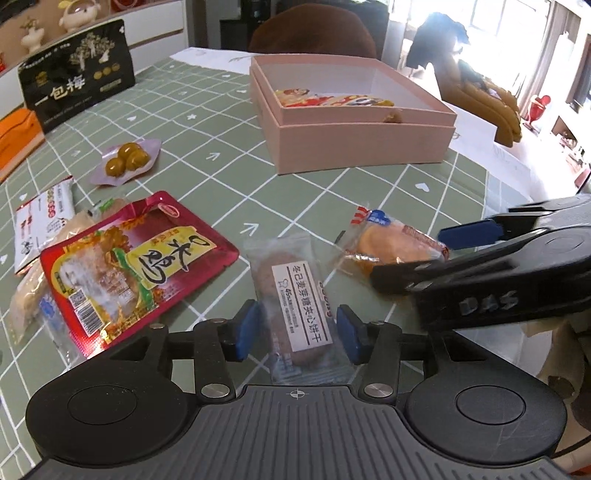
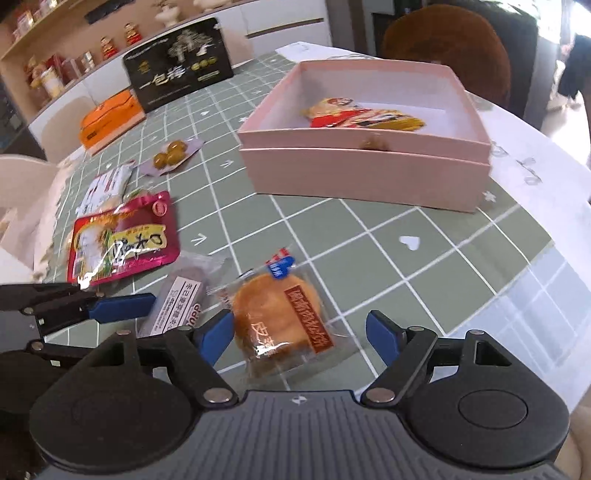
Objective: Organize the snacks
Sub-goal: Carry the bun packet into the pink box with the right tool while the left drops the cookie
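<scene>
A pink box [image 1: 354, 142] [image 2: 364, 173] stands on the green checked tablecloth and holds a red and yellow snack pack [image 1: 332, 99] [image 2: 364, 118]. My left gripper [image 1: 297, 334] is open, its jaws either side of a clear-wrapped brown biscuit [image 1: 297, 317] [image 2: 177, 302] lying on the cloth. My right gripper [image 2: 299, 336] is open around a wrapped orange round cake [image 2: 280, 317] [image 1: 388, 243]. A red chicken snack pouch [image 1: 129, 262] [image 2: 122, 240] lies to the left. A pack of green plums [image 1: 127, 160] [image 2: 171, 155] lies farther back.
A black bag with gold print [image 1: 77, 77] [image 2: 181, 62] stands at the back left next to an orange box [image 2: 110, 120]. A white sachet [image 1: 40, 218] and other wrappers lie at the left edge. A brown chair [image 1: 314, 29] stands behind the table.
</scene>
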`<state>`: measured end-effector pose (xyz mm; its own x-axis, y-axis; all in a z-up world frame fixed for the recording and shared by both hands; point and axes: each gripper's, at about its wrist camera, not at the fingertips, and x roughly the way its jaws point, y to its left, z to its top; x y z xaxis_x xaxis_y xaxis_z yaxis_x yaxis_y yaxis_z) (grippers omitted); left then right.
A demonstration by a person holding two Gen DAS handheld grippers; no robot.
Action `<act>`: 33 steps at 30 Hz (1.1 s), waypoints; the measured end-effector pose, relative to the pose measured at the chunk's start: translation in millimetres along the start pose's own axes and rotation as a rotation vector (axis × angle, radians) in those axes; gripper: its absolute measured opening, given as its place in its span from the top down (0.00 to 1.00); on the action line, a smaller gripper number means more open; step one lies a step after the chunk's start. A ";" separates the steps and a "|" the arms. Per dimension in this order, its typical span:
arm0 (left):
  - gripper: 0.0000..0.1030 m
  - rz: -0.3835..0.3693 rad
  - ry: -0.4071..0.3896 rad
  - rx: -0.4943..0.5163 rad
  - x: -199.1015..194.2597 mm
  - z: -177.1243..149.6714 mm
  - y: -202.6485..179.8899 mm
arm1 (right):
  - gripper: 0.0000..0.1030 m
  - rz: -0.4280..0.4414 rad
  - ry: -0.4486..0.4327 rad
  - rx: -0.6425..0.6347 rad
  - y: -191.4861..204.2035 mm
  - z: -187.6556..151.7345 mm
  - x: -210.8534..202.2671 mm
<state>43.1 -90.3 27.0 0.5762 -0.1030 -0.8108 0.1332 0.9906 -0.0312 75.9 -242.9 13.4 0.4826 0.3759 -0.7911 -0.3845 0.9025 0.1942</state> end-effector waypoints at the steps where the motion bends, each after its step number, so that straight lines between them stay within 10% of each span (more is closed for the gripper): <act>1: 0.50 0.000 0.000 0.011 -0.7 -1.2 -0.7 | 0.25 -0.004 0.003 -0.024 3.7 -0.7 2.3; 4: 0.50 -0.009 0.005 0.007 -1.4 -0.5 1.2 | 0.46 -0.060 -0.006 -0.124 16.7 -2.4 6.8; 18: 0.59 -0.020 -0.130 -0.025 -7.7 4.8 -11.3 | 0.46 -0.139 -0.121 0.074 -43.0 -17.0 -64.2; 26: 0.59 -0.119 -0.412 -0.045 -30.4 117.0 -11.0 | 0.46 -0.189 -0.143 0.180 -78.4 -22.8 -88.5; 30: 0.60 -0.300 -0.312 -0.144 17.7 183.4 5.3 | 0.46 -0.200 -0.130 0.186 -77.5 -15.3 -82.2; 33: 0.60 -0.284 -0.273 -0.239 34.7 188.1 19.5 | 0.46 -0.174 -0.131 0.208 -74.9 -4.1 -79.7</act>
<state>217.4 -91.4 108.3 0.7396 -0.3617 -0.5676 0.1454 0.9093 -0.3900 63.0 -341.3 59.5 0.6294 0.2238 -0.7441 -0.1244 0.9743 0.1878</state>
